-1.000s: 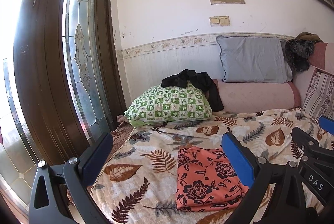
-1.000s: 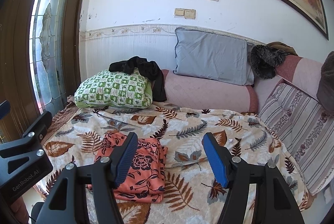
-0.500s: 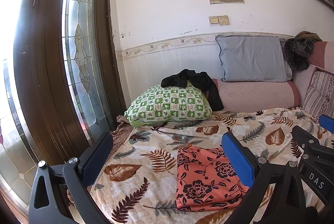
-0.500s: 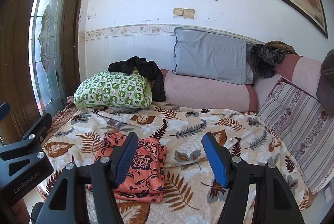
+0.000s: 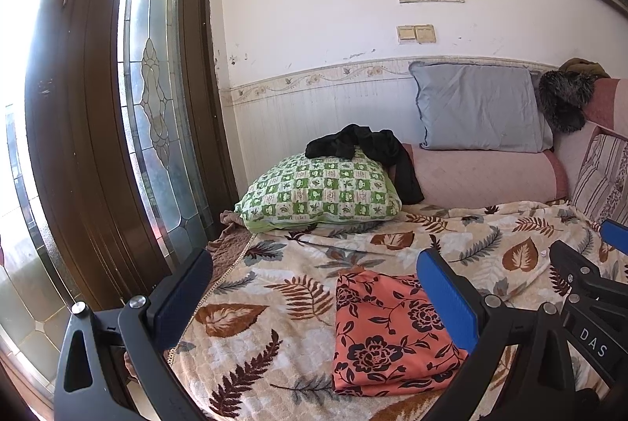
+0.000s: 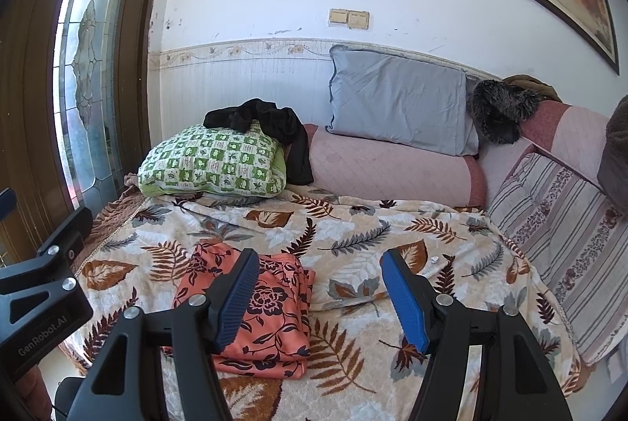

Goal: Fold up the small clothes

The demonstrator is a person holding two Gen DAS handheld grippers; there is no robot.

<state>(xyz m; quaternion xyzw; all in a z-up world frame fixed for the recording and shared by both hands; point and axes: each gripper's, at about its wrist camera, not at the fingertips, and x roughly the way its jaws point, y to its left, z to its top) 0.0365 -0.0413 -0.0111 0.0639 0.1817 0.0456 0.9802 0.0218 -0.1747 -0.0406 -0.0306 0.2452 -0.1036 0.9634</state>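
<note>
On the near part of the leaf-patterned blanket [image 6: 373, 224] we see the folded orange cloth [image 6: 271, 307] with its dark flower print, lying flat in a neat rectangle. Our left gripper [image 5: 314, 291] hangs above and in front of it with its jaws wide apart and nothing between them; in the left wrist view the cloth [image 5: 384, 334] sits low between the two fingers, closer to the right finger, whose blue pad covers its right edge. Our right gripper [image 6: 318, 295] also has its jaws apart and holds nothing; from its camera the cloth lies to the left, partly behind the left finger, while bare blanket fills the gap between the fingers. We cannot tell that either gripper touches the cloth.

Farther back on the left, a green checked pillow [image 6: 216, 161] lies on the blanket, with a black garment [image 6: 274, 126] draped over its far right corner and hanging down onto a pink bolster [image 6: 392, 165]. A grey pillow [image 6: 396, 107] leans against the white wall above the bolster. To the right, a striped cushion [image 6: 557, 216] rests along the blanket's edge, and a dark furry thing [image 6: 498, 107] lies on the pink backrest at the far right corner. A dark wooden door with patterned glass [image 5: 153, 99] stands on the left. Nothing lies between the grippers and the cloth.
</note>
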